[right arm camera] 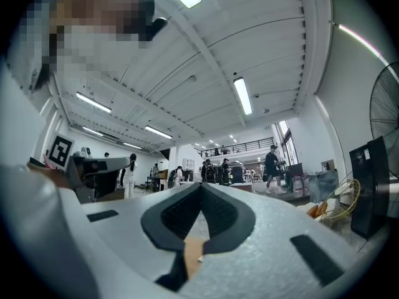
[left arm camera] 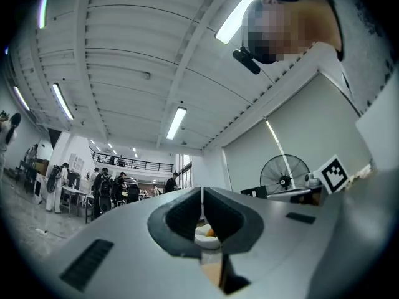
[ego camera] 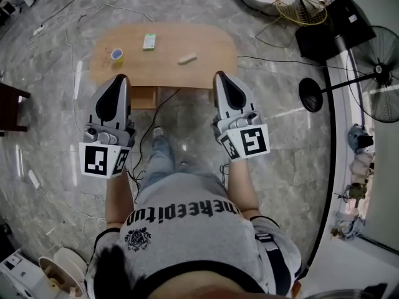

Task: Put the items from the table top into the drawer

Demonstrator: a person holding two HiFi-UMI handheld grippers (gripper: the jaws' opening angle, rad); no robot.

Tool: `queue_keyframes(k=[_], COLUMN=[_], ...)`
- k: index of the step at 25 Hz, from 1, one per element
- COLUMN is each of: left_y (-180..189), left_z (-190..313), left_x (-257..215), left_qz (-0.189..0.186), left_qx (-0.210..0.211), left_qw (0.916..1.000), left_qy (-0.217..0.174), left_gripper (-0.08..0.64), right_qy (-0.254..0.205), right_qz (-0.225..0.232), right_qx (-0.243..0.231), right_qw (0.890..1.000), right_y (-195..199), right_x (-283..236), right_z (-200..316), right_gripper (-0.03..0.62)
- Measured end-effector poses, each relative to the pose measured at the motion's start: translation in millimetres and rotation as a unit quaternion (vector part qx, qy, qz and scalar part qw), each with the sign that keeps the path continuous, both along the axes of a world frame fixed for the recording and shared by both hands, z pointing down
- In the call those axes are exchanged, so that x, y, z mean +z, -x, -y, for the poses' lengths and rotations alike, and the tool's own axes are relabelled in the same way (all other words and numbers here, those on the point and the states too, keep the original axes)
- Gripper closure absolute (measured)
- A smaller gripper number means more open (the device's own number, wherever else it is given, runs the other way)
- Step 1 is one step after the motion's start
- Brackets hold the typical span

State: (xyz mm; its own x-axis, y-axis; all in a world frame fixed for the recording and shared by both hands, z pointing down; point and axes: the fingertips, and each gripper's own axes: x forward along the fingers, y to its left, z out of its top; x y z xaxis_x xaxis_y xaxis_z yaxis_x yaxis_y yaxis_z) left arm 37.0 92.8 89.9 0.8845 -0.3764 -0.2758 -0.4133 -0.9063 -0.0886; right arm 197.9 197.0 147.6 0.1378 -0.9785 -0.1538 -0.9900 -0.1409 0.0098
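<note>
A low wooden table (ego camera: 206, 42) stands ahead of me on the marble floor. On it are a small blue and yellow cup (ego camera: 116, 55), a green and white packet (ego camera: 149, 41) and a beige oblong piece (ego camera: 187, 59). A wooden drawer (ego camera: 143, 97) shows under the table's near edge, left of centre. My left gripper (ego camera: 120, 78) (left arm camera: 202, 193) is shut and empty, short of the table's near left edge. My right gripper (ego camera: 221, 75) (right arm camera: 201, 185) is also shut and empty, near the table's front right corner. Both gripper views look over the table into the hall.
Cables (ego camera: 146, 136) run across the floor under and around the table. A black standing fan (ego camera: 380, 73) with its round base (ego camera: 310, 94), a black box (ego camera: 330, 27) and a wire basket (ego camera: 301, 8) are at the right. A dark stool (ego camera: 9, 108) stands at the left.
</note>
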Motion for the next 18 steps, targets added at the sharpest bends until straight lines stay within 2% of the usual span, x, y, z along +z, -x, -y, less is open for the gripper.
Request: queue_keyframes(k=[6,18], left_y=[-28,-59], left_z=[66,200], left_x=[-1,-2], left_qz=[0.007,0.005], left_qx=[0.013,0.039], left_qw=[0.9999,0.9992], left_qy=[0.0,0.001], left_gripper=[0.546,0.546], right_qy=[-0.001,0.0], right_qz=[0.004,0.007], right_qx=[0.015,0.048], right_qw=[1.0,0.999], right_y=[-27,-57], right_x=[-4,-5], right_z=[64,187], right_gripper=[0.591,0.591])
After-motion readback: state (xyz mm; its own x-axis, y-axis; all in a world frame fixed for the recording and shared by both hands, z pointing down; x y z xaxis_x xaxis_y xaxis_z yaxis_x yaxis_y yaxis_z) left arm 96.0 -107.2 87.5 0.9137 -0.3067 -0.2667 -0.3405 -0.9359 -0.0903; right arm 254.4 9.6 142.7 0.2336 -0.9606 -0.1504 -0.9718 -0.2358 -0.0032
